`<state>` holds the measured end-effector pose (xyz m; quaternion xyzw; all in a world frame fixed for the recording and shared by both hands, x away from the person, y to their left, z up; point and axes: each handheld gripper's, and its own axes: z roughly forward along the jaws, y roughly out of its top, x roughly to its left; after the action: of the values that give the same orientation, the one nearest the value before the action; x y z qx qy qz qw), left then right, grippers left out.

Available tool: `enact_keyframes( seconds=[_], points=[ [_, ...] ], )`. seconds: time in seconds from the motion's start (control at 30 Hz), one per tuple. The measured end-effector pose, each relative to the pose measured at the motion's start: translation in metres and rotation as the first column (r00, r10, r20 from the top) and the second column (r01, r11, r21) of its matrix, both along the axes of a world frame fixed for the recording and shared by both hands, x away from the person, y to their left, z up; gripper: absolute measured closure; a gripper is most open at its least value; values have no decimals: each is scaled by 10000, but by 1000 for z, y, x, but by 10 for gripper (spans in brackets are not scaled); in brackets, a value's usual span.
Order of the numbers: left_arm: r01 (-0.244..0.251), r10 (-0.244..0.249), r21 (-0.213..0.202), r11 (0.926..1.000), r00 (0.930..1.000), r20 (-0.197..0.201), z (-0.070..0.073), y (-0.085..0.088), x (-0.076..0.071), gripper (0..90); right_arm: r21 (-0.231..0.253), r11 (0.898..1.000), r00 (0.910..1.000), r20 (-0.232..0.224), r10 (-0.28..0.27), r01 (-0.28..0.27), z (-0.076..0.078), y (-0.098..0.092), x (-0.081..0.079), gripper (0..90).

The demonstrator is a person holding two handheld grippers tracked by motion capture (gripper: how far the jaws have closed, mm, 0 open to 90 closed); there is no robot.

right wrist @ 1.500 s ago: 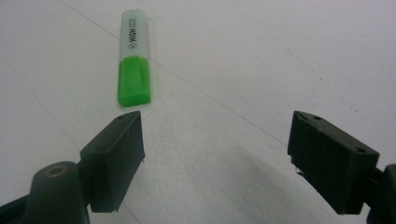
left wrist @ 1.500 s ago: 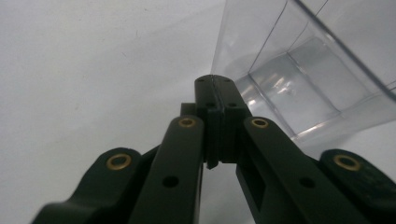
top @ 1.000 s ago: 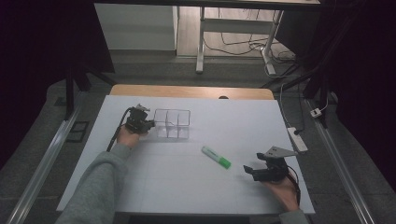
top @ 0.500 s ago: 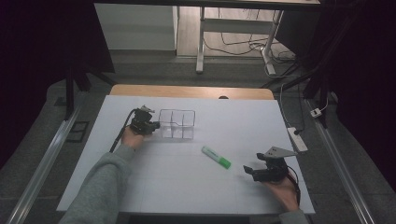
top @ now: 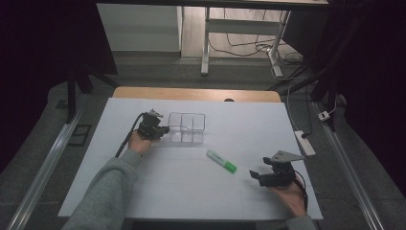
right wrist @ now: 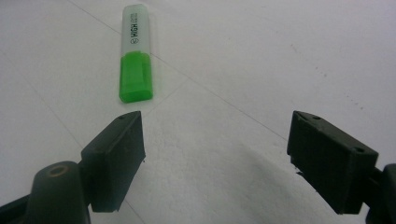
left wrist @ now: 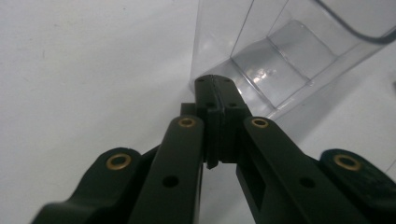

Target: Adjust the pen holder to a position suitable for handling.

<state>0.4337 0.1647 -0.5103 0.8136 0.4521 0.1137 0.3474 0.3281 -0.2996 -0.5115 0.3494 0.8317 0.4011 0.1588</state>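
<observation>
On the table (top: pixel 201 201) lies a sheet of paper (top: pixel 239 124) that covers most of its top. A clear organizer box (top: pixel 187 128) with 2 compartments stands left of the sheet's middle, toward the far edge. The left gripper (top: pixel 160 130) sits just at the box's left wall, touching it. Nearer and to the right, a highlighter (top: pixel 221 161) lies flat and slanted. The right gripper (top: pixel 257 176) rests right of it, near the front edge, well apart from the box.

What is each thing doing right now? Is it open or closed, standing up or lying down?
Left gripper: shut, tips against the clear box's wall.
Right gripper: open, nothing between its jaws.
Clear box: upright, empty, no lid.
Green highlighter: lying flat, cap on.
</observation>
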Motion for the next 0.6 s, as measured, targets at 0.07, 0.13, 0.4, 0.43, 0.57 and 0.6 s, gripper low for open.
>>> enact_keyframes(
  seconds=[0.07, 0.13, 0.4, 0.43, 0.57, 0.6],
  points=[
    [78, -78, -19, 10000, 10000, -12, 0, -3, 0, 891, 0, 10000, 10000, -2, 3, -3, 0, 0, 0, 190],
    [173, -173, -13, 9998, 9999, -1, 0, -5, 0, 891, 4, 10000, 10000, -8, 3, -3, 0, 0, 0, 191],
    [355, -355, -68, 9993, 9994, 36, 0, -16, 0, 890, -44, 10000, 10000, -16, -11, 11, 0, 0, 0, 191],
    [351, -350, -103, 9993, 9994, 53, 0, -17, 0, 890, -10, 10000, 10000, -27, 9, -9, 0, 0, 0, 191],
    [444, -444, -24, 9990, 9990, 20, 0, -22, 0, 891, -17, 10000, 10000, -18, 20, -20, -1, 0, 0, 192],
    [477, -477, -34, 9989, 9989, 42, 0, -23, 1, 891, -19, 10000, 10000, -22, 20, -20, -1, 0, 0, 191]
  ],
)
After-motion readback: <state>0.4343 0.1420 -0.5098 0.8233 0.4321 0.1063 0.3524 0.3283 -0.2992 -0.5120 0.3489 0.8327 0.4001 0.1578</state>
